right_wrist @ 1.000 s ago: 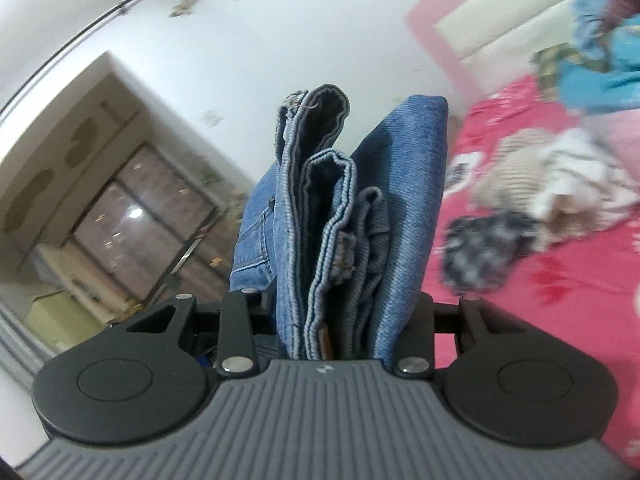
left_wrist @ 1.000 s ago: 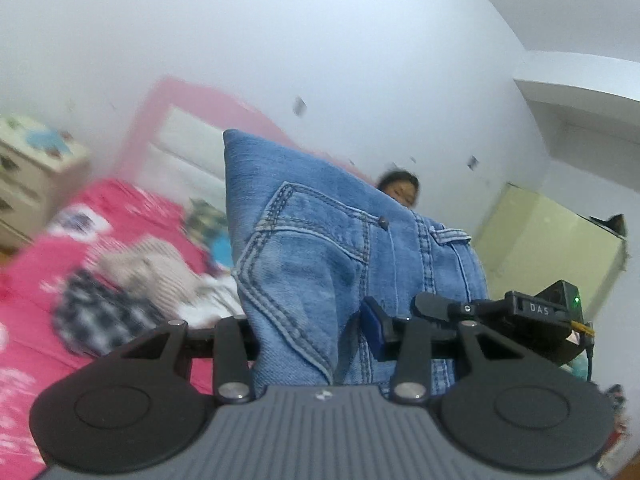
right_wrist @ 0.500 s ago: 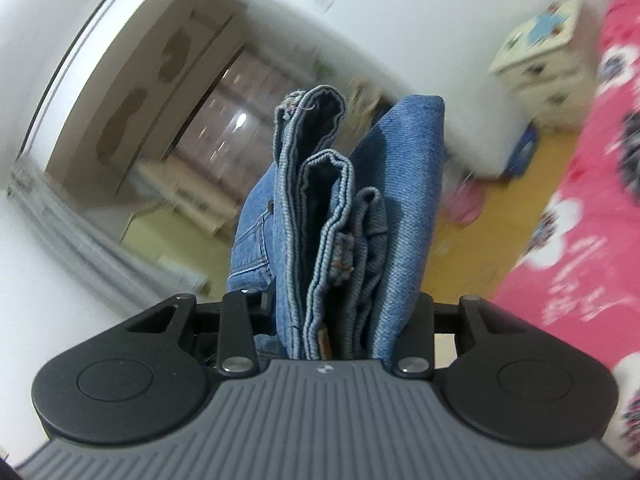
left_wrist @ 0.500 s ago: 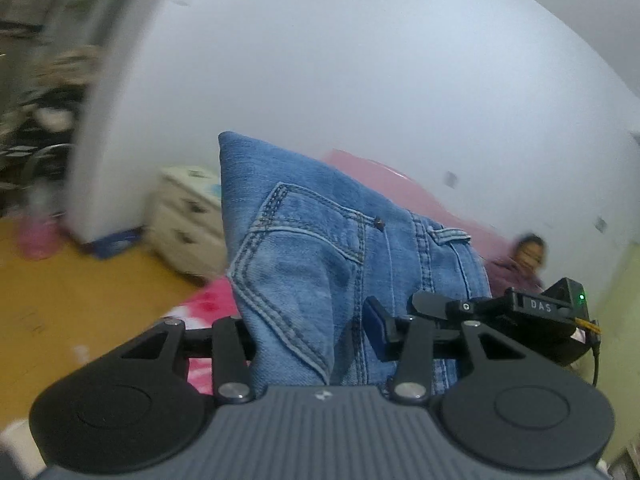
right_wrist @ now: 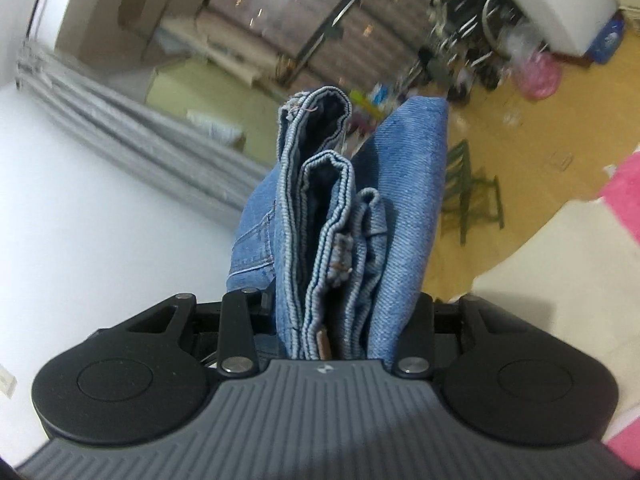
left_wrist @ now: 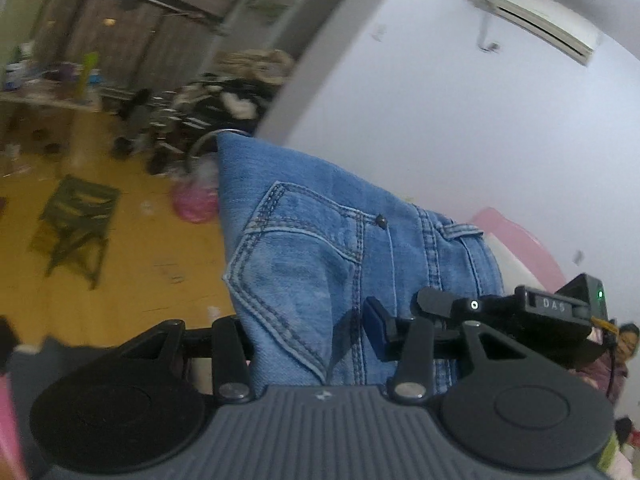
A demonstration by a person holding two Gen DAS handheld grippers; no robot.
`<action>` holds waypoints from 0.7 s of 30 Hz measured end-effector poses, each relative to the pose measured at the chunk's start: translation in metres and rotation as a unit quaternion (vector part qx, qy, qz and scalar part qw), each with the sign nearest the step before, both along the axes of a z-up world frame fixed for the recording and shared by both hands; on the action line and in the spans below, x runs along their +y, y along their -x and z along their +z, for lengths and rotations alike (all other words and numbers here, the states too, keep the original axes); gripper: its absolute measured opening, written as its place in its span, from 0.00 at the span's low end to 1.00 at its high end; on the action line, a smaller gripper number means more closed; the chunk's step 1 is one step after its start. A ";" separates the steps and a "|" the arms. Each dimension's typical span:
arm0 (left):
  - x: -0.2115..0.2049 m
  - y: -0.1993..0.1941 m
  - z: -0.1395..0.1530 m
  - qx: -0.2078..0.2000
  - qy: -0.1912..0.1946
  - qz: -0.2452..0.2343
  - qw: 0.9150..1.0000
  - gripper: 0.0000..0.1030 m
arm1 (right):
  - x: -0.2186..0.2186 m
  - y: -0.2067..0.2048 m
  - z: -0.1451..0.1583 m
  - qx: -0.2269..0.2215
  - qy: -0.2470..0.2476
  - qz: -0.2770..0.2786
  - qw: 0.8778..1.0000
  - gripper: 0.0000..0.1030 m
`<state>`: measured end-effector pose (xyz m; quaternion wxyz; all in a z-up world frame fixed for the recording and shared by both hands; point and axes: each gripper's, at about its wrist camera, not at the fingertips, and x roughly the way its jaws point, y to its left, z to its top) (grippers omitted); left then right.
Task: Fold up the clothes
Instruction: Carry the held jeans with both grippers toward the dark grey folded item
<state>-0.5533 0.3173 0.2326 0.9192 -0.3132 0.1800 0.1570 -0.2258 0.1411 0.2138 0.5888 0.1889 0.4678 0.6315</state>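
Between the left gripper's (left_wrist: 310, 344) fingers, the folded blue jeans (left_wrist: 340, 264) are clamped at their near edge and held in the air, pocket side in view. Their long axis runs rightward to the right gripper (right_wrist: 346, 320), whose fingers squeeze the stacked denim layers at the other end, hems pointing away from the camera. Far off to the left lies a yellow wooden floor (left_wrist: 120, 264) with a green stool (left_wrist: 76, 220); a white wall (left_wrist: 460, 120) rises to the right.
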 end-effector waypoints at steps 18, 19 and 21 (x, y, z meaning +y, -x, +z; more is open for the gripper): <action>0.078 0.114 -0.165 0.082 0.102 0.155 0.979 0.43 | 0.112 0.107 -0.144 0.038 0.083 0.105 0.990 0.37; 0.078 0.113 -0.172 0.086 0.106 0.160 0.978 0.43 | 0.110 0.112 -0.152 0.033 0.096 0.105 0.989 0.37; 0.079 0.111 -0.186 0.095 0.115 0.170 0.974 0.43 | 0.117 0.124 -0.159 -0.012 0.119 0.113 0.986 0.37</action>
